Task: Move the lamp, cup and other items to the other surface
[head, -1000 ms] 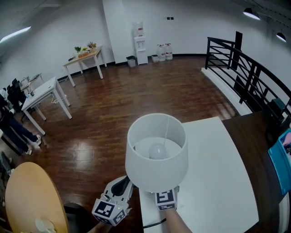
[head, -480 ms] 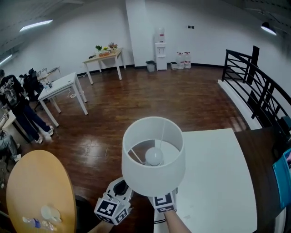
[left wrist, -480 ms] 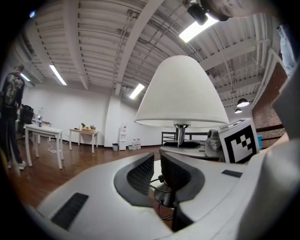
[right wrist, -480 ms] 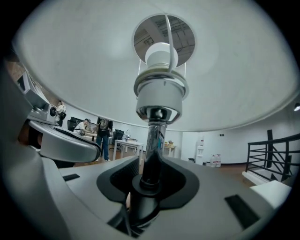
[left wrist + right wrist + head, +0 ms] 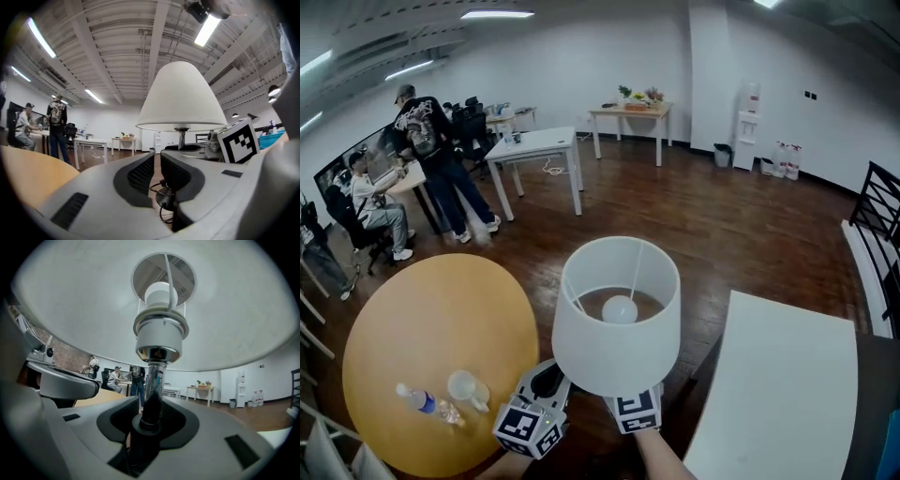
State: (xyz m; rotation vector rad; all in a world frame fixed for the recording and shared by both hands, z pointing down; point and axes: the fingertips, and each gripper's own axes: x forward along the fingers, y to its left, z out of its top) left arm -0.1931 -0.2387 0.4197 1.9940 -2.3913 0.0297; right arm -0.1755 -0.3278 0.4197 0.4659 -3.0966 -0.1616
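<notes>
A lamp with a white shade (image 5: pixel 617 314) hangs in mid-air over the wooden floor. My right gripper (image 5: pixel 149 422) is shut on its stem (image 5: pixel 152 380), just under the socket; its marker cube (image 5: pixel 637 411) shows below the shade. My left gripper (image 5: pixel 536 412) rides beside it on the left. Its jaws are almost together (image 5: pixel 157 174), with the lamp's black cord (image 5: pixel 161 199) caught in the narrow gap. On the round yellow table (image 5: pixel 431 319) at lower left stand a clear cup (image 5: pixel 465 385) and a small bottle (image 5: pixel 417 398).
A white table (image 5: pixel 787 384) lies at the lower right, with a black railing (image 5: pixel 881 216) beyond it. Two people (image 5: pixel 431 159) are at the desks on the far left. More desks (image 5: pixel 534 145) and a water dispenser (image 5: pixel 748 127) stand along the back wall.
The view has swung left. The white table slid to the right edge and the yellow table with cup and bottle came into full view. Both grippers carried the lamp along, grips unchanged.
</notes>
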